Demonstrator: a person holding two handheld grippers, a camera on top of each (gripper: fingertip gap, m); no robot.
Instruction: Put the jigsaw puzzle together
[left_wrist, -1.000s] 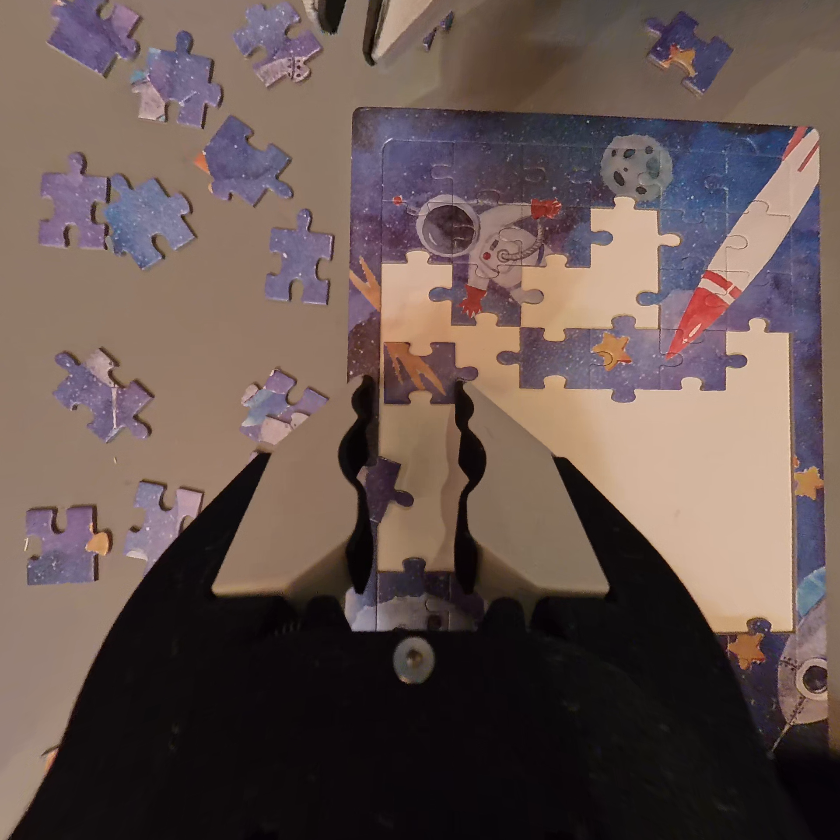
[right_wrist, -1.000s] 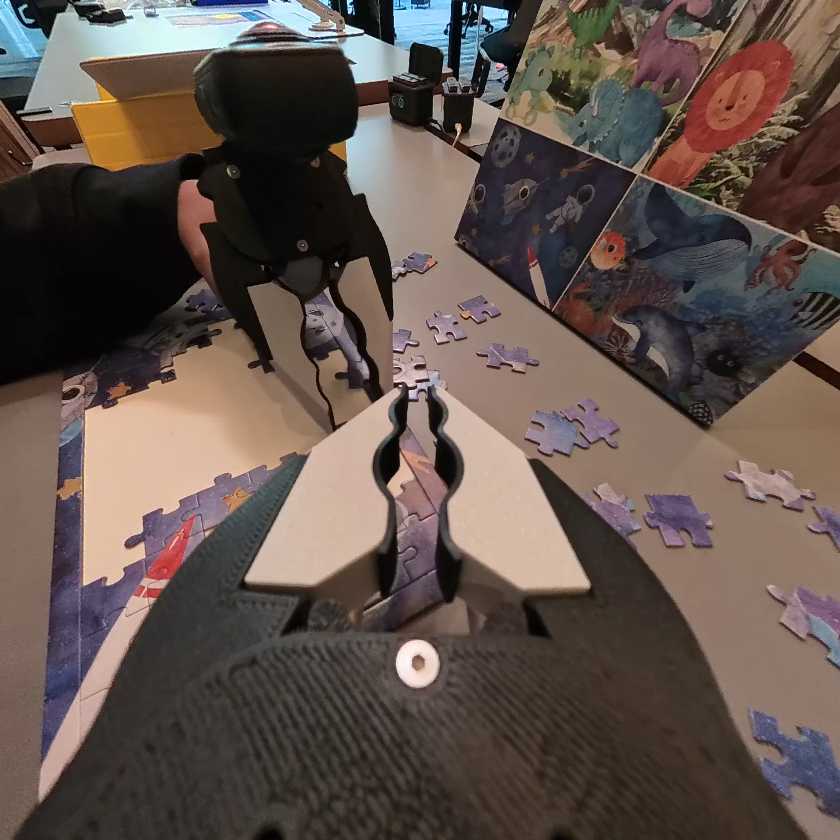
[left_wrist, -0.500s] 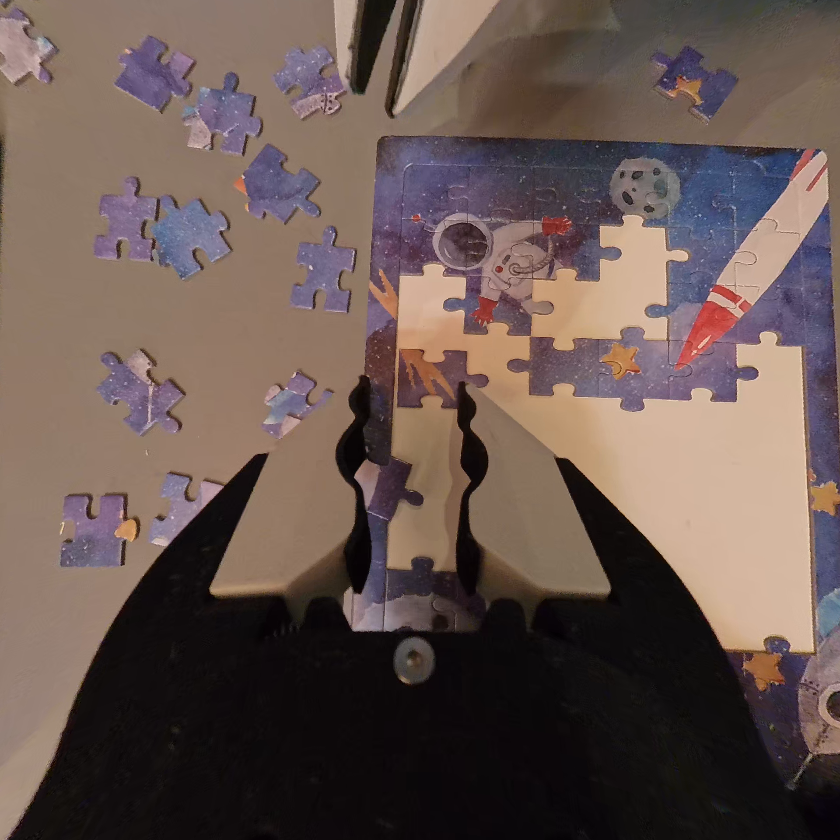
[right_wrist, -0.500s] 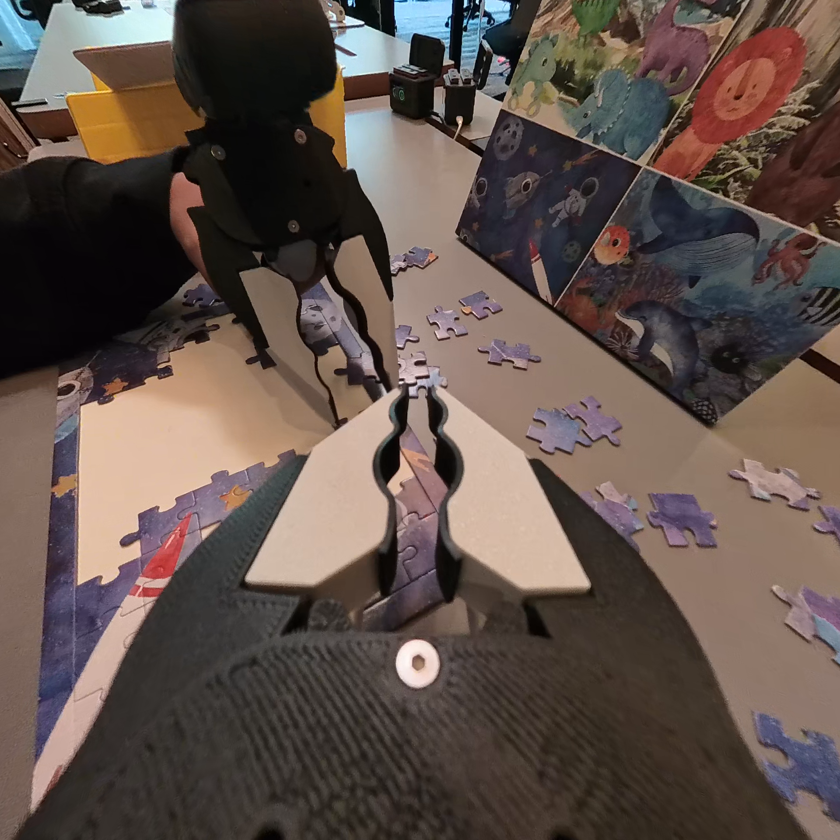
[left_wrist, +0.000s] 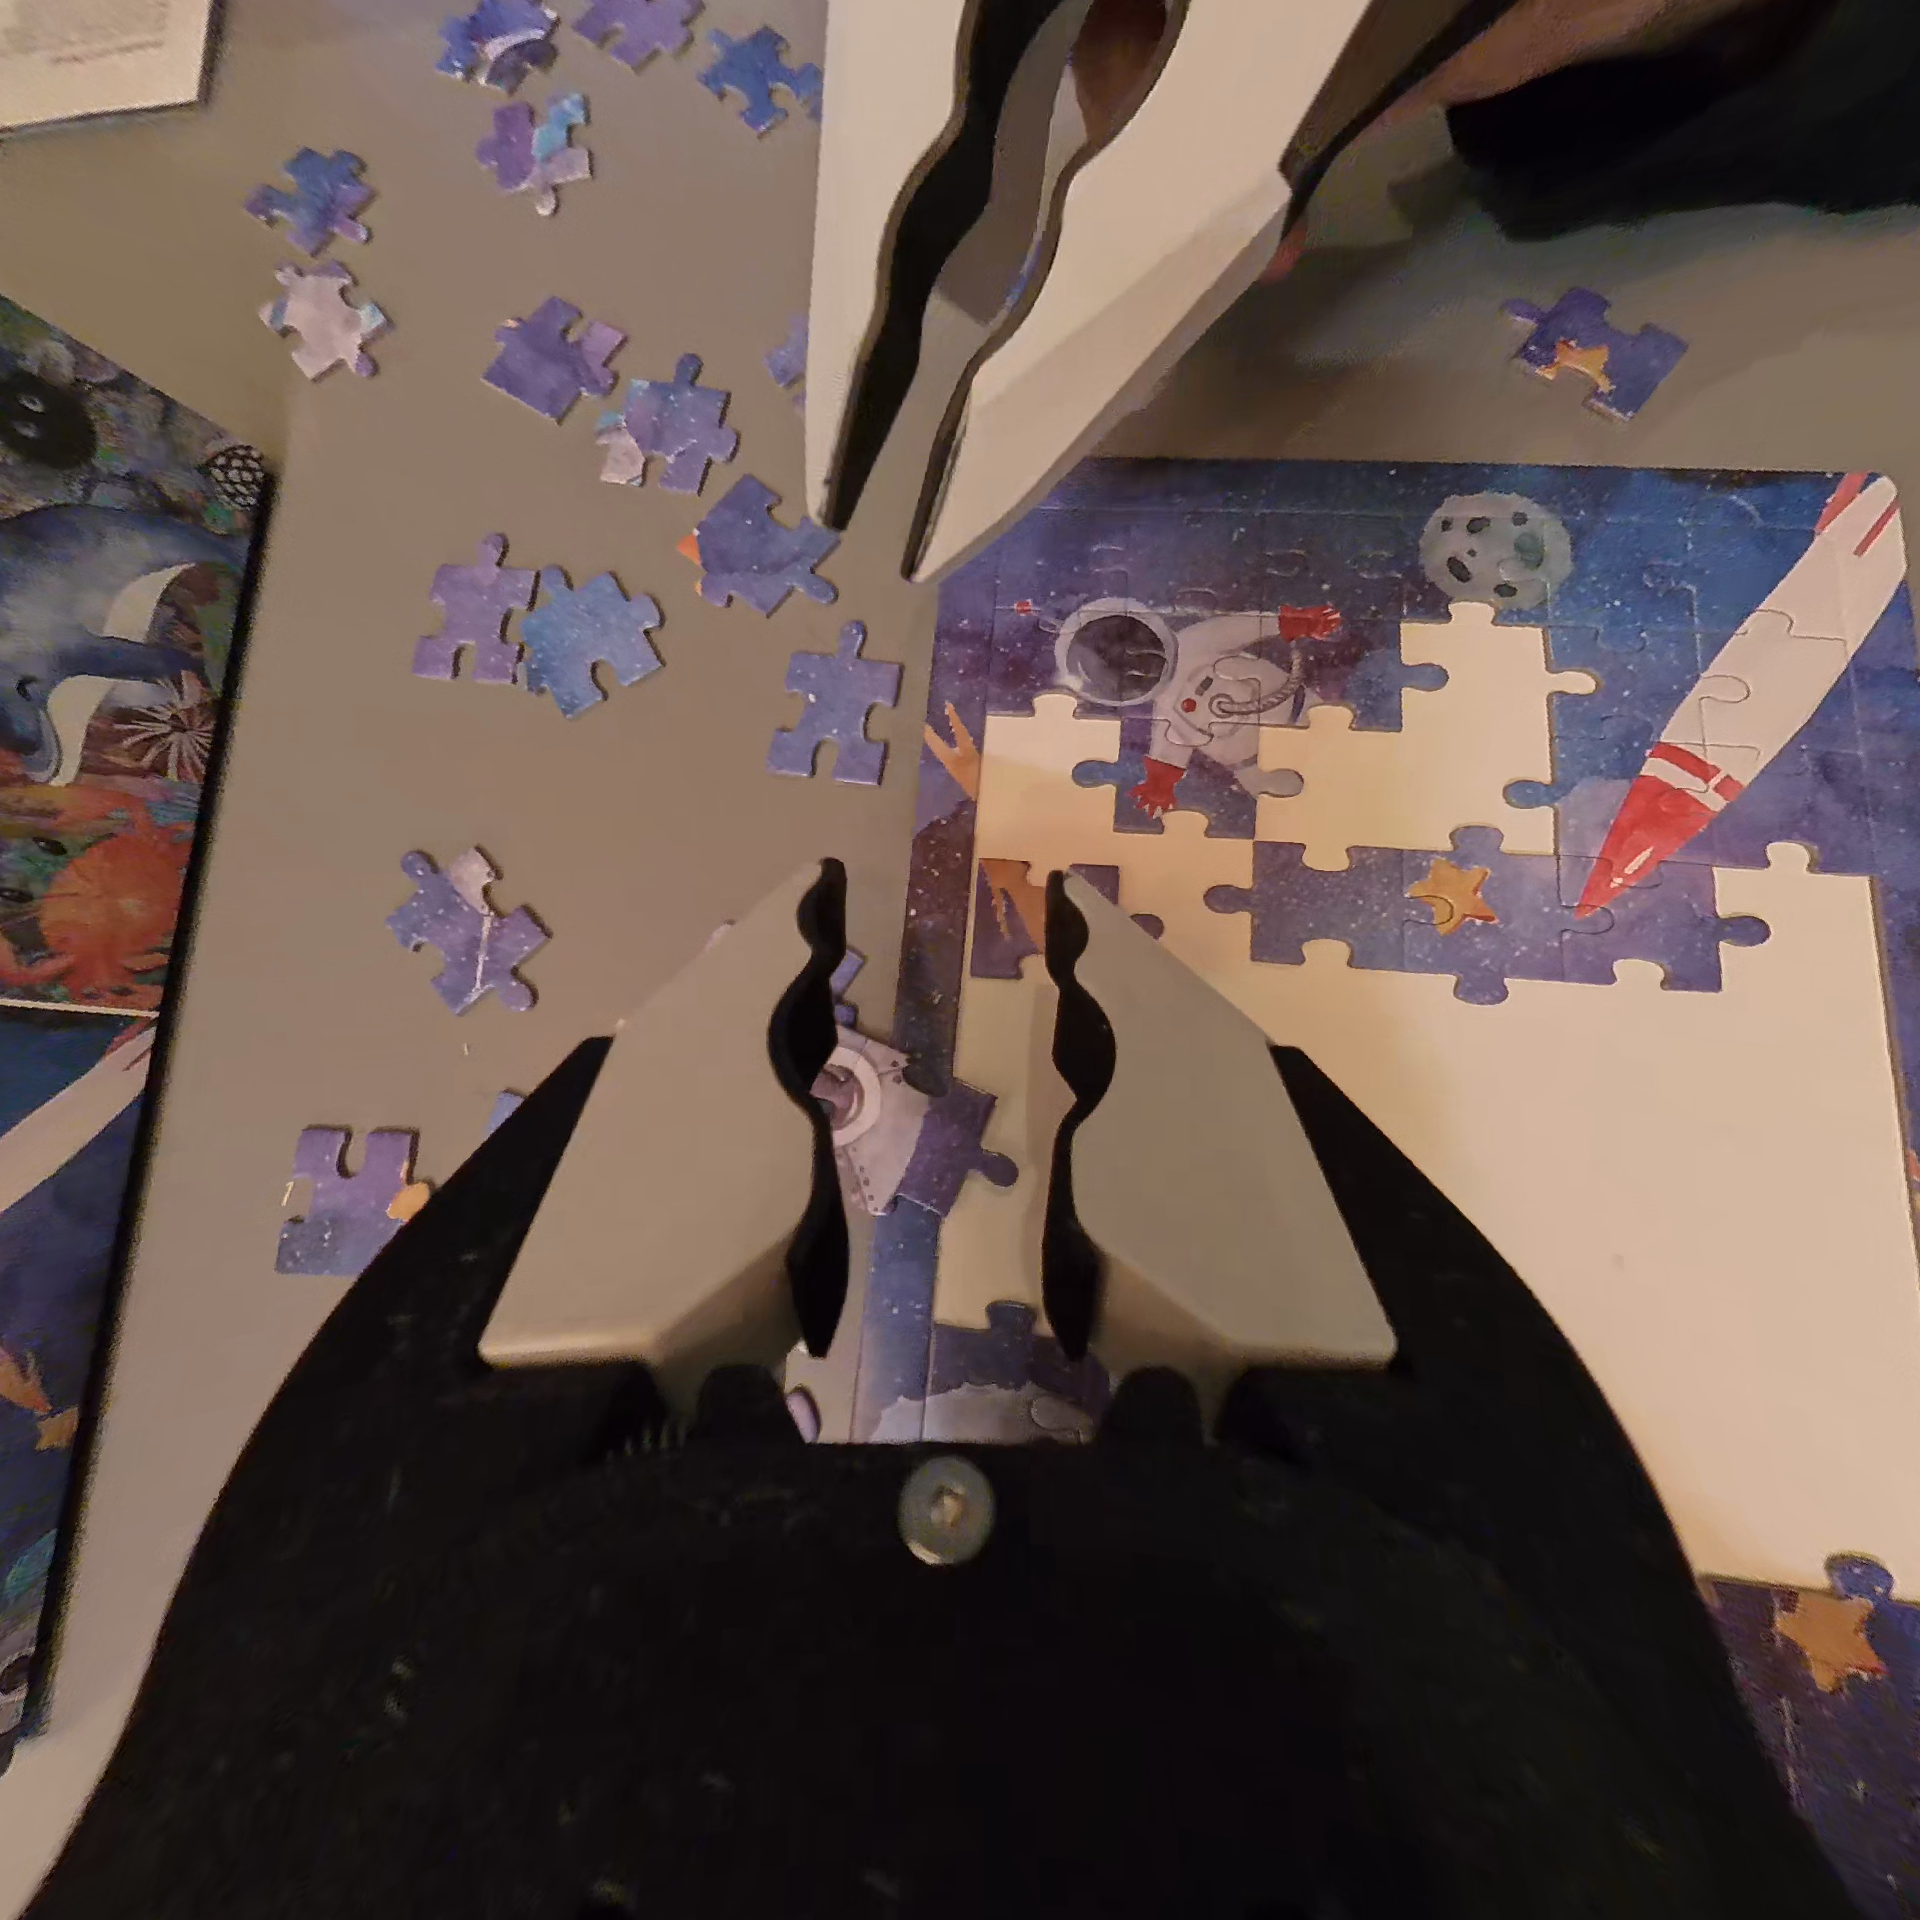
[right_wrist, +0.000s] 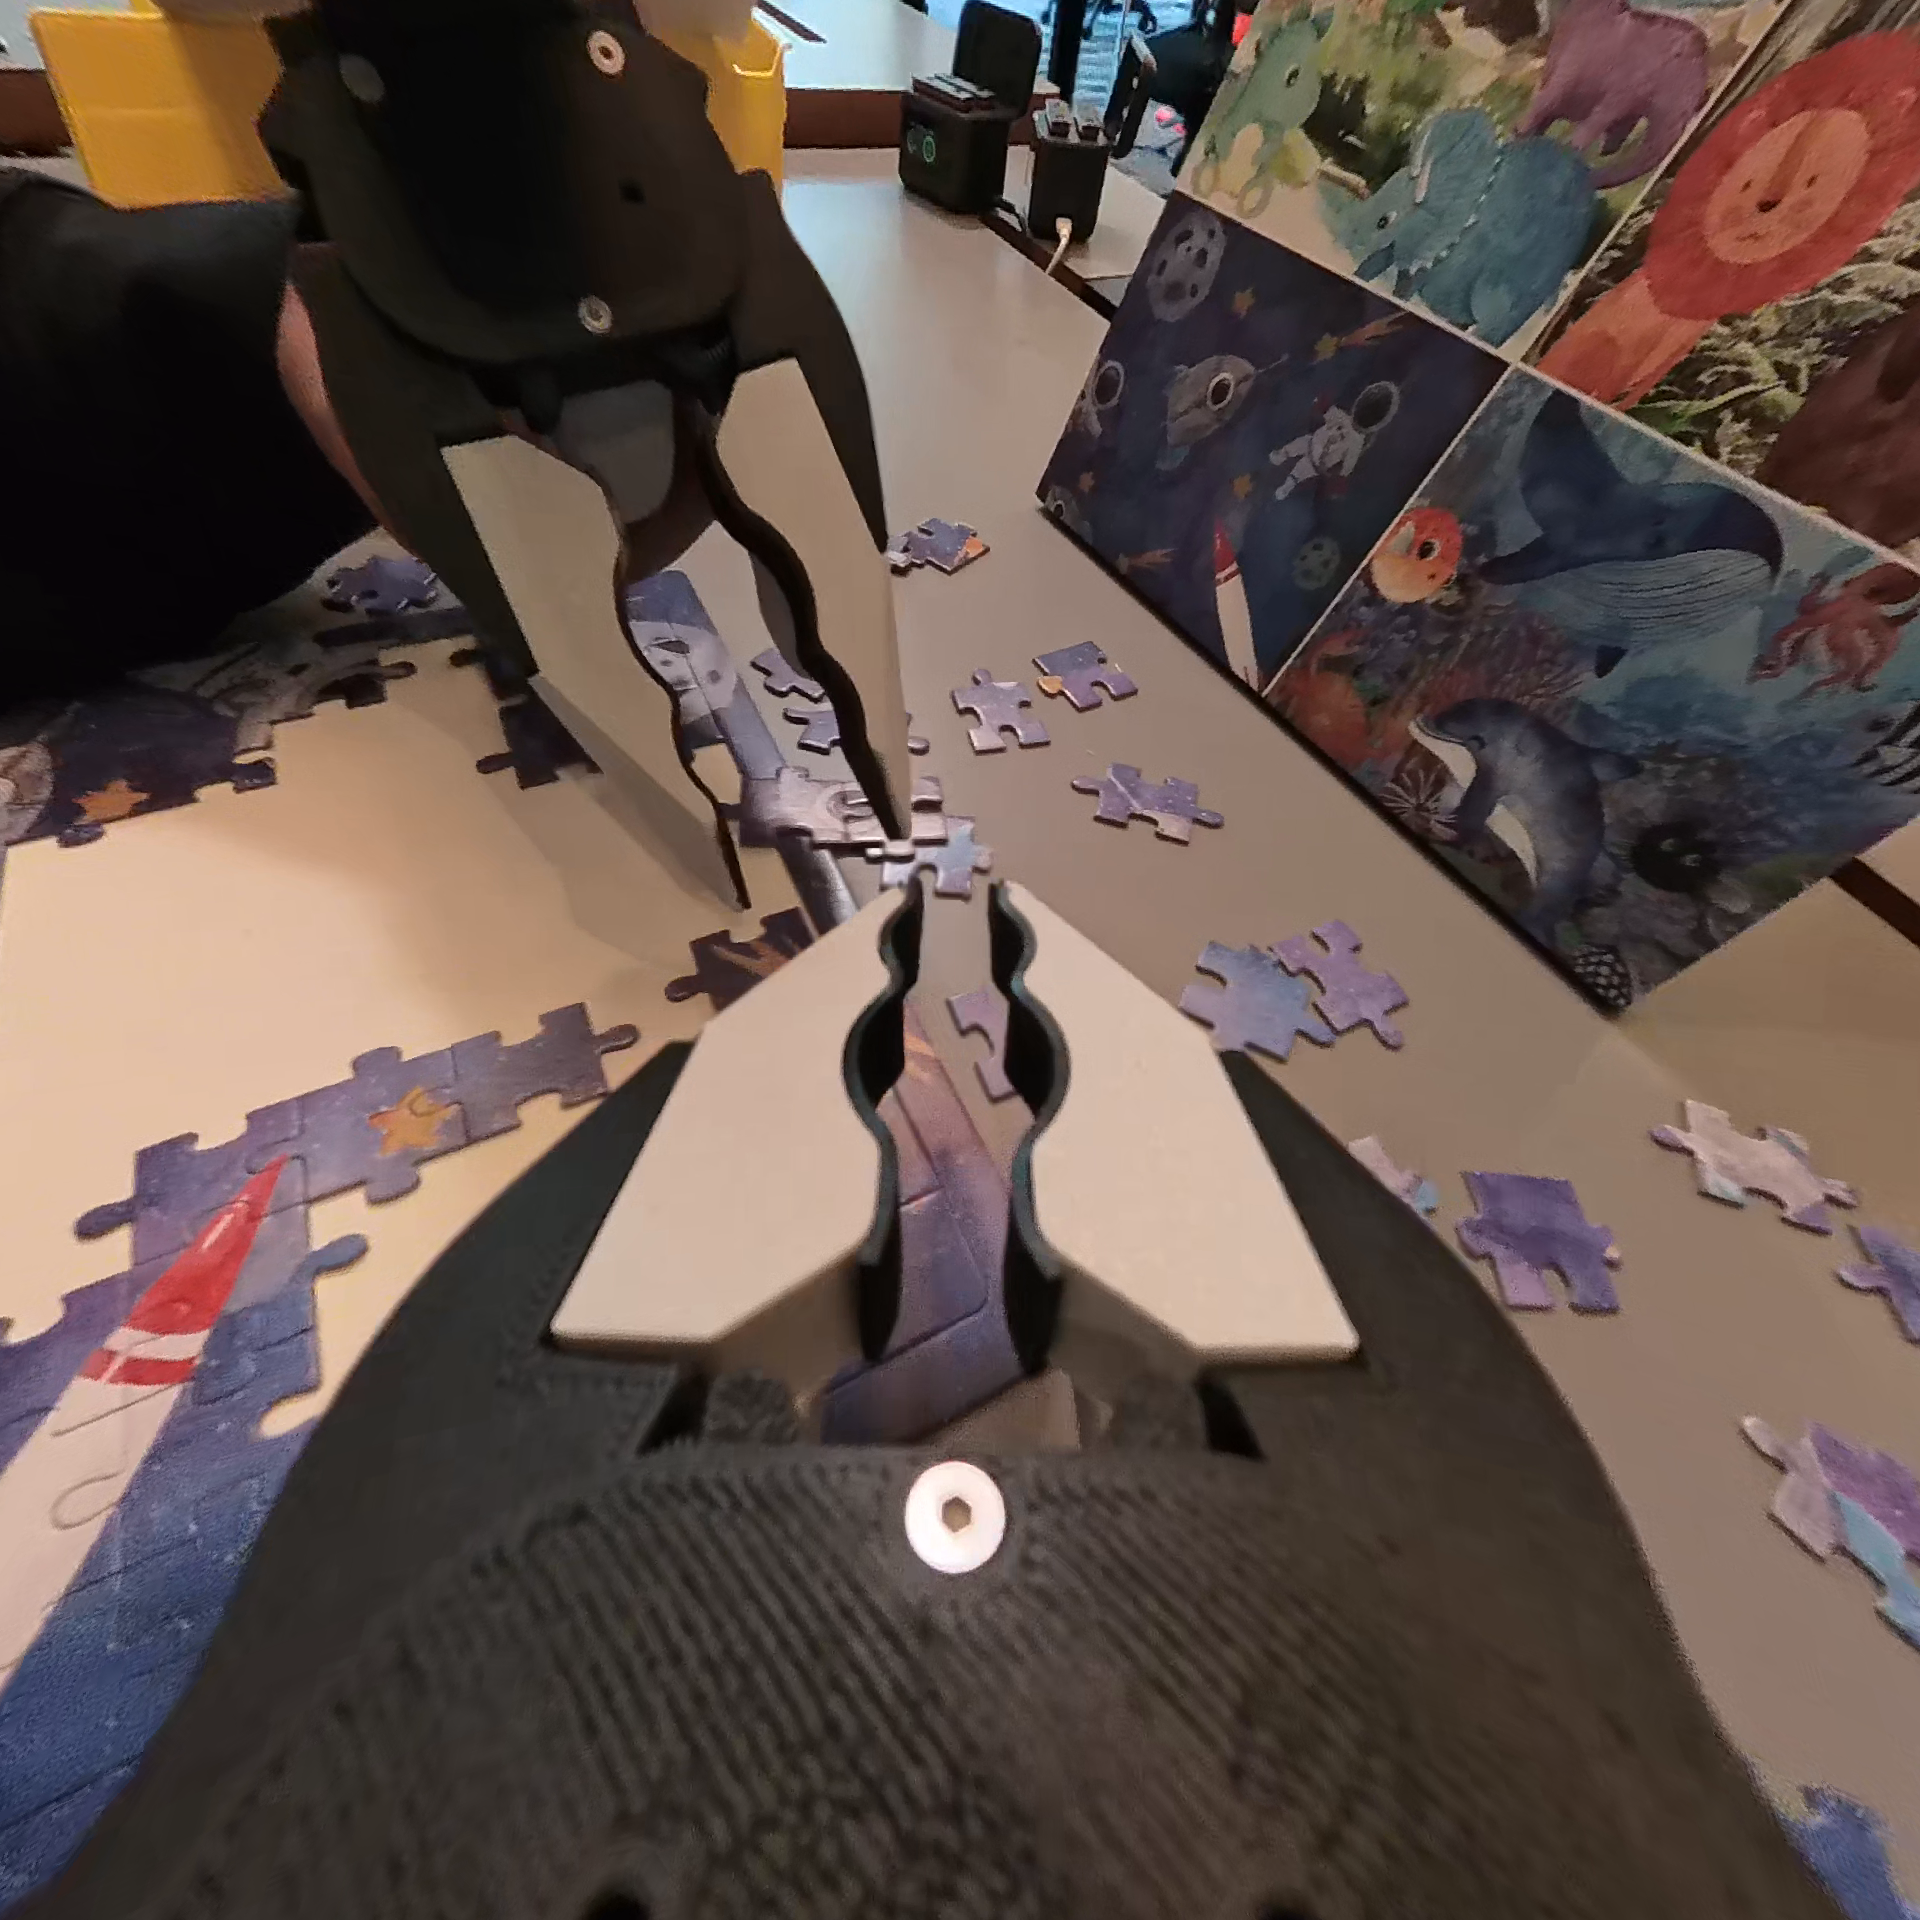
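Both grippers — left (left_wrist: 940, 883), right (right_wrist: 956, 894) — hang open, empty, seemingly above the puzzle board's (left_wrist: 1558, 1195) edge.

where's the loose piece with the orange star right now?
Left wrist view, upper right: the star piece lies alone on the grey table, just beyond the puzzle tray's far edge, right of the right tool.

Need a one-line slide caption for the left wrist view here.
Left gripper, jaws open, hovers over the space puzzle tray's left edge; right gripper points down among loose pieces.

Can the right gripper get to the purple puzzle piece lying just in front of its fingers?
Probably yes. The right gripper is open, and the purple piece lies flat on the table just ahead, though the left gripper's fingers stand close.
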